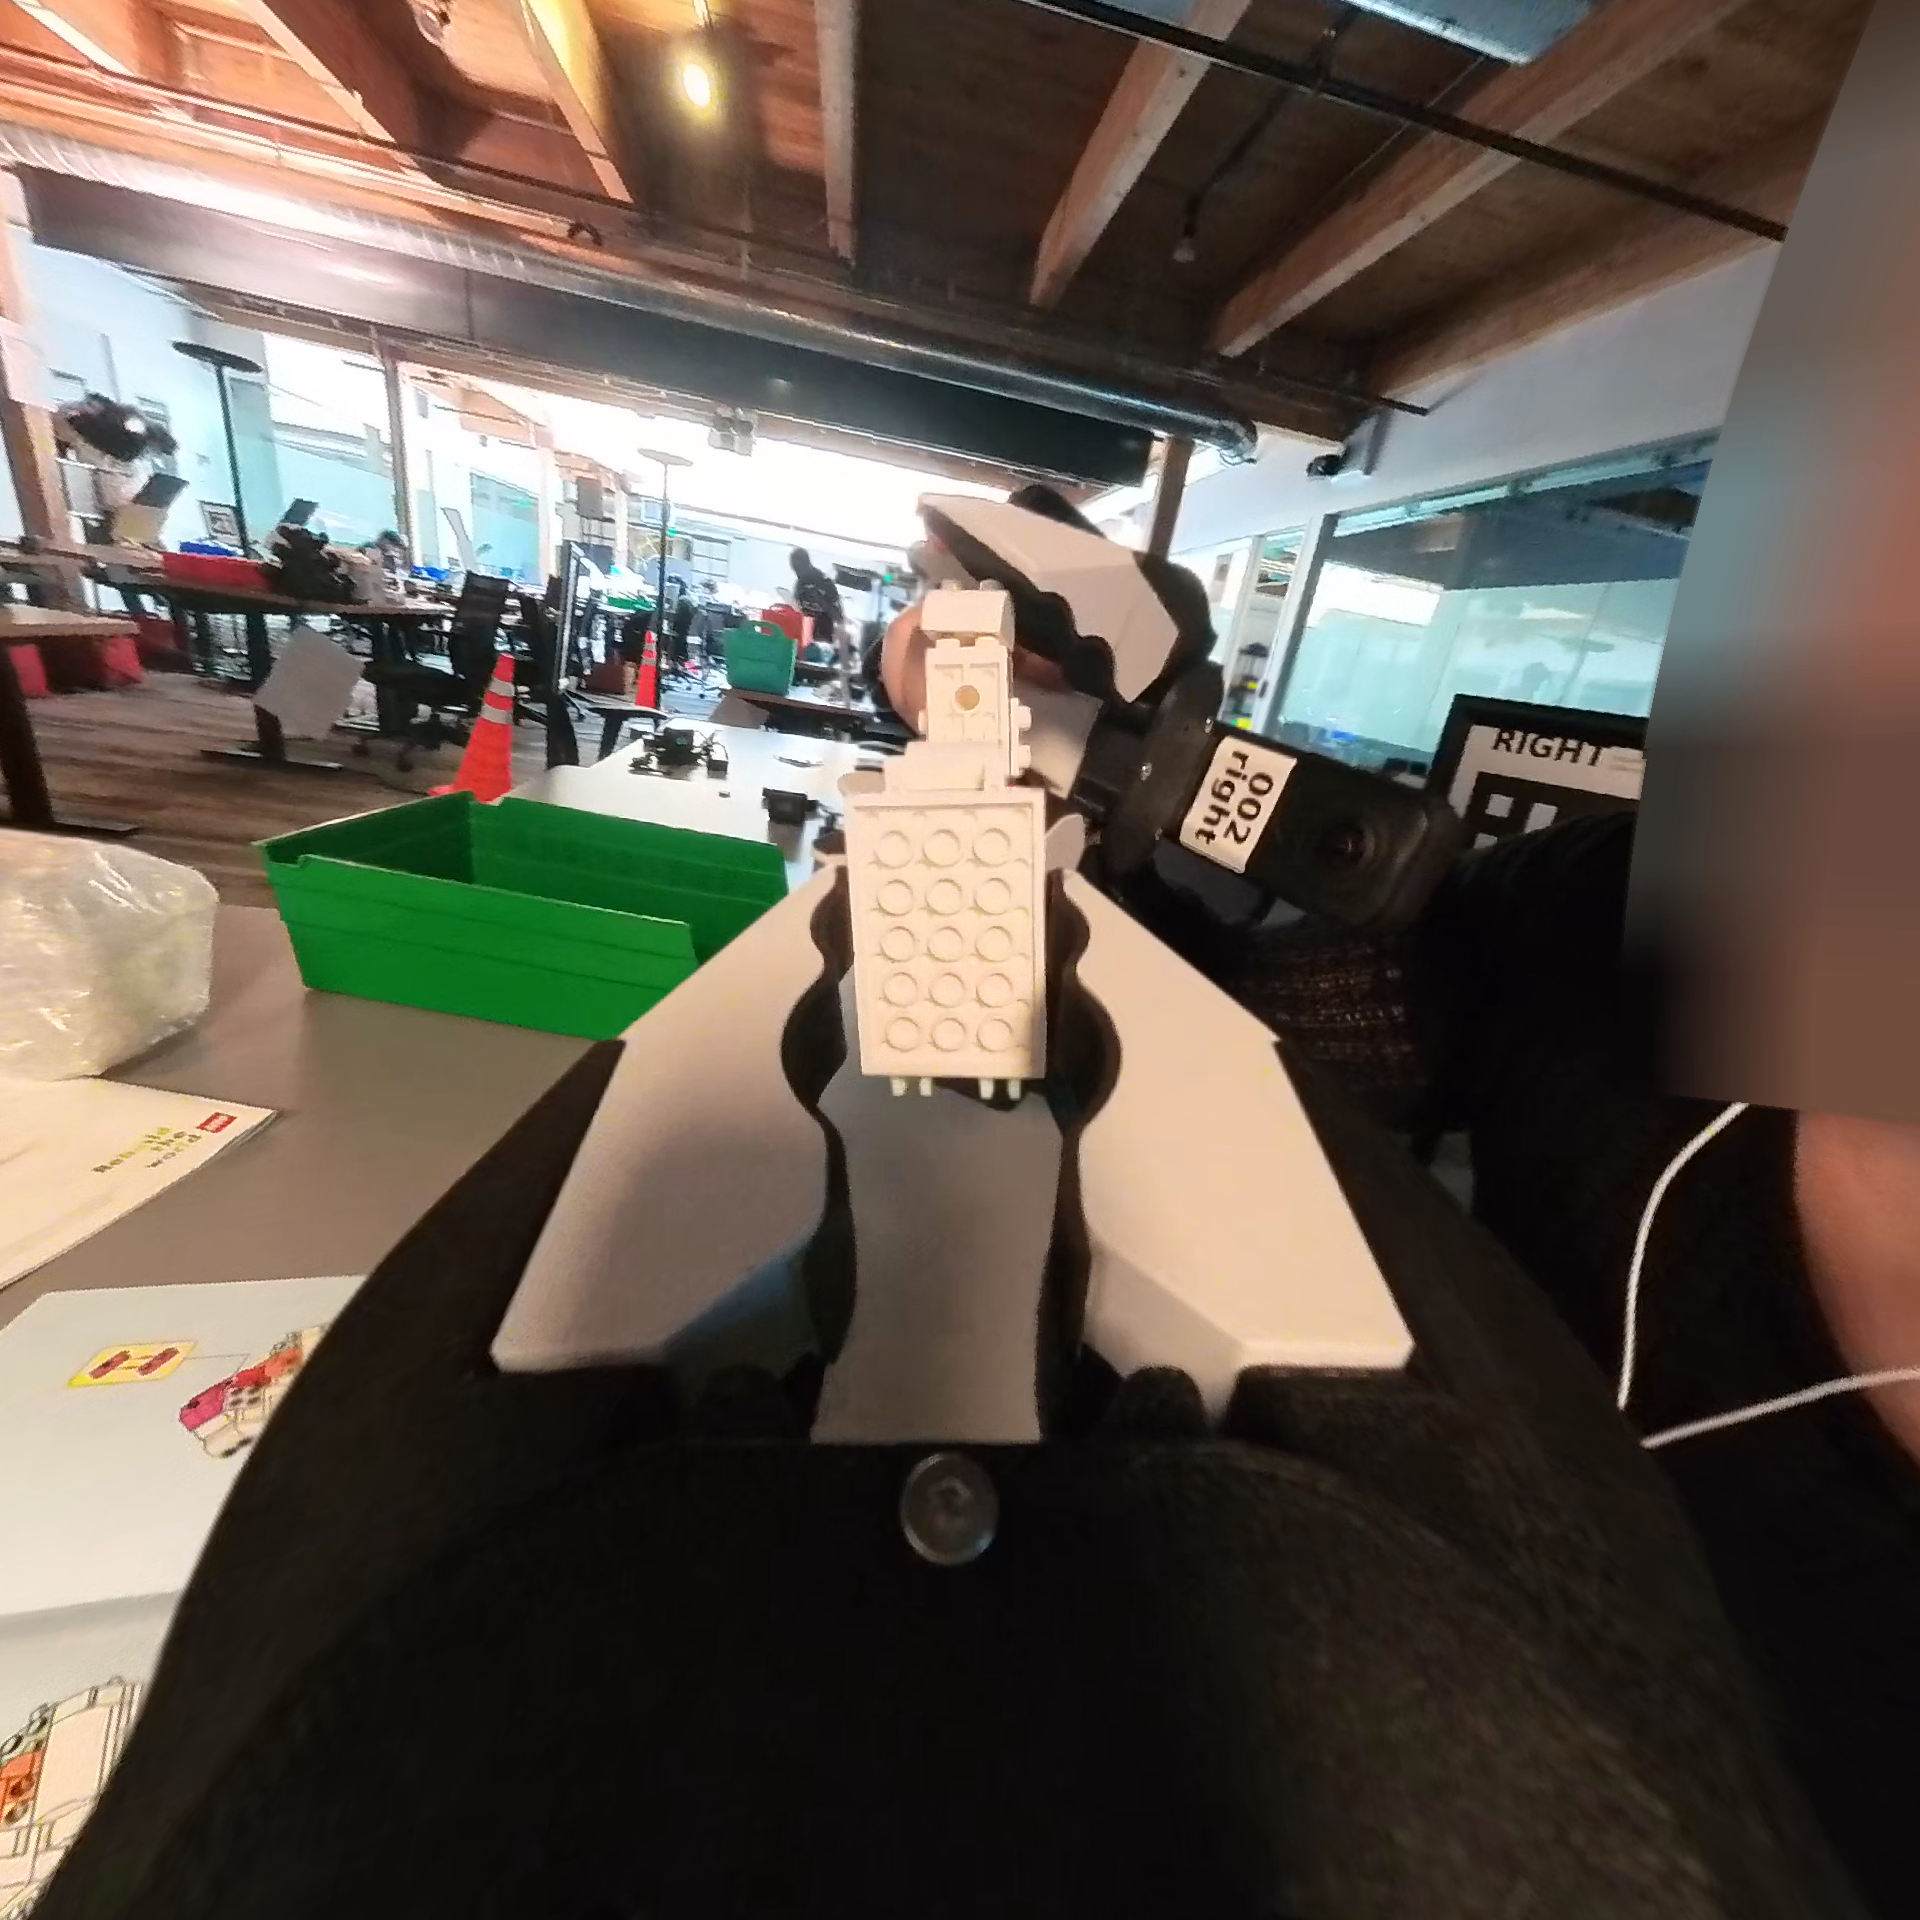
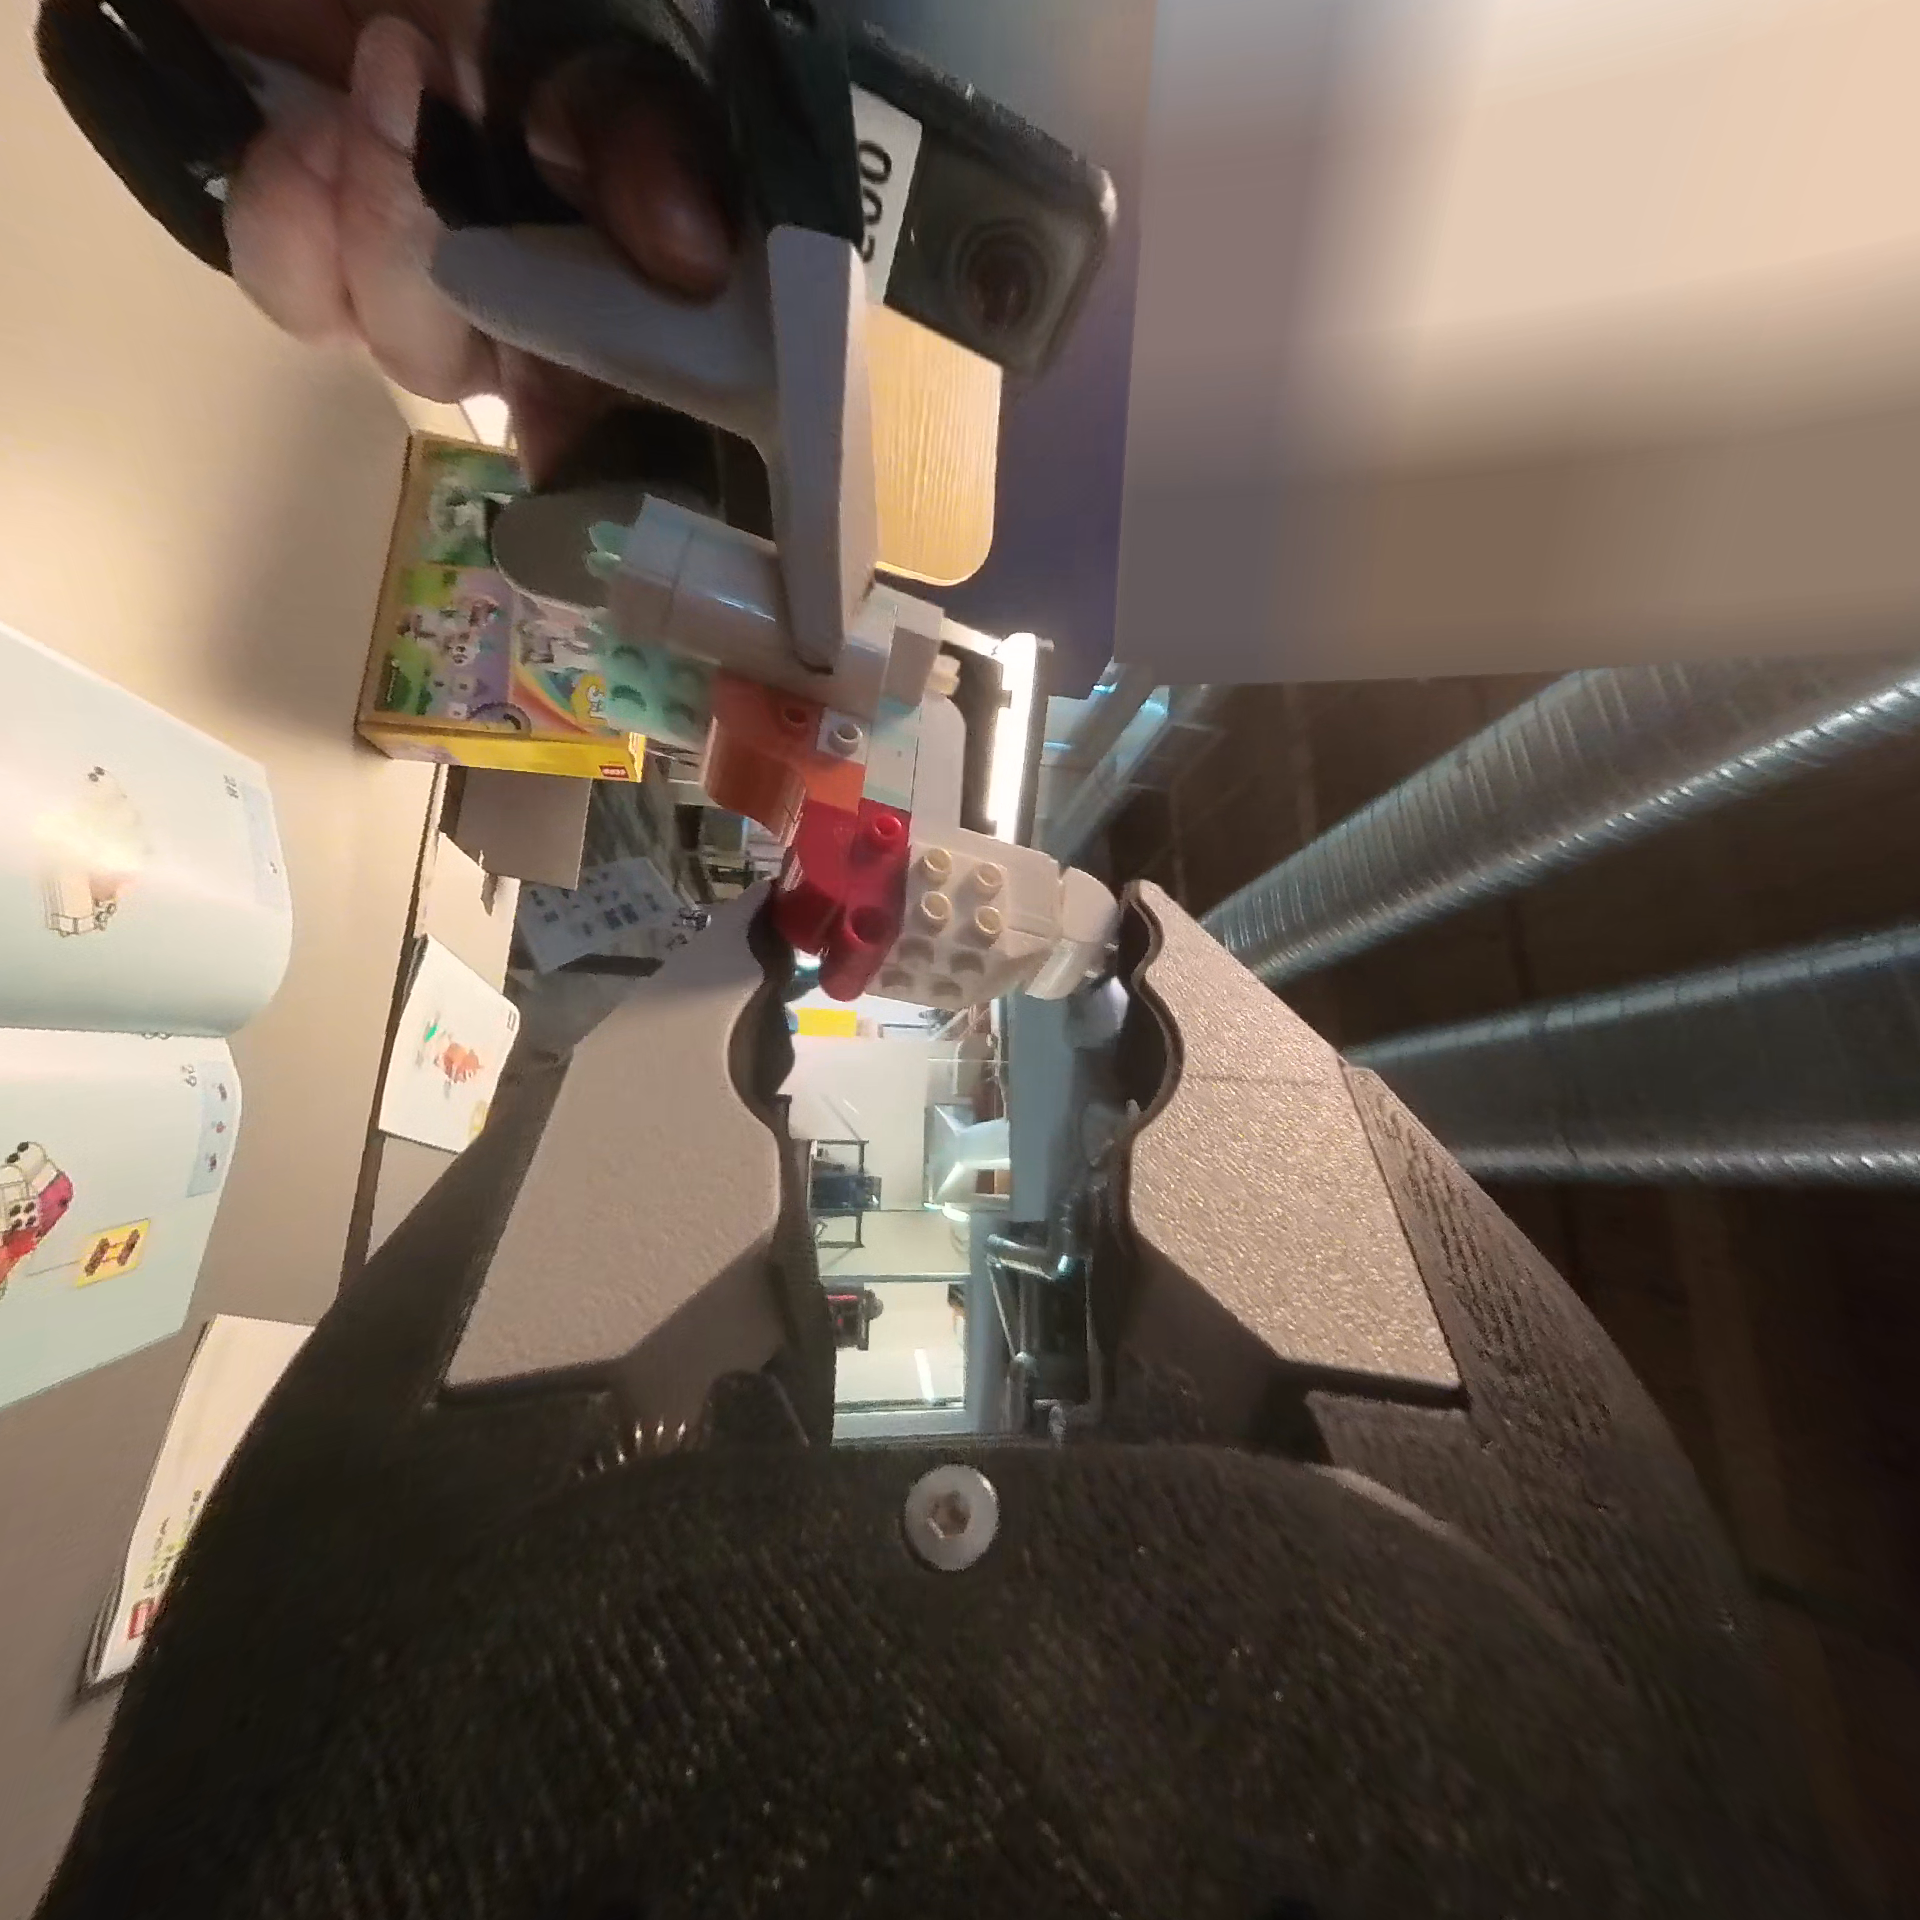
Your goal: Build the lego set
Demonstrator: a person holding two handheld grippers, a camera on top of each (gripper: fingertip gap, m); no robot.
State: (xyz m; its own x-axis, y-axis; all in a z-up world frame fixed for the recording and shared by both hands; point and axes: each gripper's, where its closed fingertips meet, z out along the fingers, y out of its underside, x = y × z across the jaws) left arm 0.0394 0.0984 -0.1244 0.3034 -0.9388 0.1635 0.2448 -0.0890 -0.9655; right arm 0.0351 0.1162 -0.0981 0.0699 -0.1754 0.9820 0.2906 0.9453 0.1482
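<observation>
Left hand-held gripper [image 1: 940, 935]: I see it pinching the white studded plastic lego model [image 1: 948, 940].
Right hand-held gripper [image 2: 940, 951]: spread around the model's far end.
Handling: light, stiff, joints pop; I'd hold the plate edges.

Your left gripper [image 1: 940, 935] has its jaws filled by the white lego build [image 1: 948, 940], with no room between the fingers. Just beyond its top end the right gripper [image 1: 1023, 613] closes that path. To your left, the green bin [image 1: 488, 925] stands on the grey table [image 1: 343, 1060], with a clear plastic bag [image 1: 88, 956] beside it and 2 instruction booklets [image 1: 135, 1455] nearer you; bare table lies between the bin and the booklets.

In the right wrist view, the right gripper [image 2: 940, 935] has the coloured end of the build [image 2: 883, 883] at its fingertips; the channel behind them is open.
</observation>
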